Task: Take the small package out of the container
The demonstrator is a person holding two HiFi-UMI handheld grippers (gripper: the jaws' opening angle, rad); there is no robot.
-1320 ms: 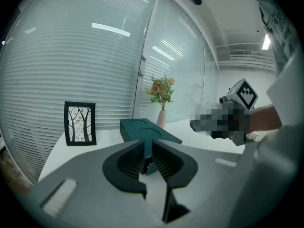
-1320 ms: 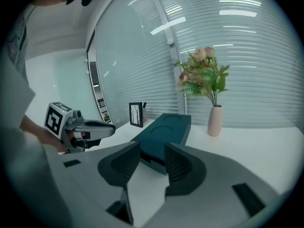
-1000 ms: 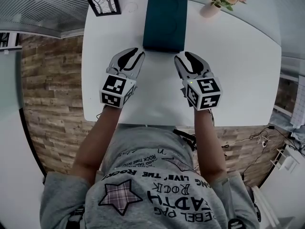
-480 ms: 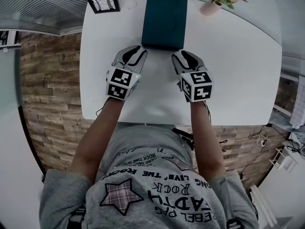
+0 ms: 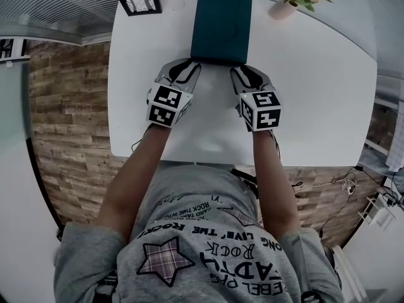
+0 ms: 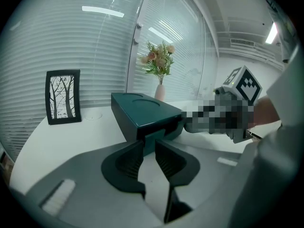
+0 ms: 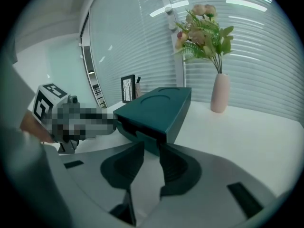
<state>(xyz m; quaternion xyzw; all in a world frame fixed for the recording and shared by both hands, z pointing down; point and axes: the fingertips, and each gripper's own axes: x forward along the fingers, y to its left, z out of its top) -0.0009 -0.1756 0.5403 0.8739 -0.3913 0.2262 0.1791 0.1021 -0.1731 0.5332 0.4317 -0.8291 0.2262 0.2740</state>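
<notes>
The dark green container (image 5: 221, 21) is lying on the white table (image 5: 315, 106), toward the far side. The small package is not showing. Both claws are pointing at the box's near end. The left gripper (image 5: 188, 68) is open a little and is holding nothing. The right gripper (image 5: 243, 73) has just been closing, but it is still open with nothing between its jaws.

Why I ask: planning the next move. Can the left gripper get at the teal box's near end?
Likely yes: the left gripper sits right at the near end of the teal box, fingers apart, nothing in between.
</notes>
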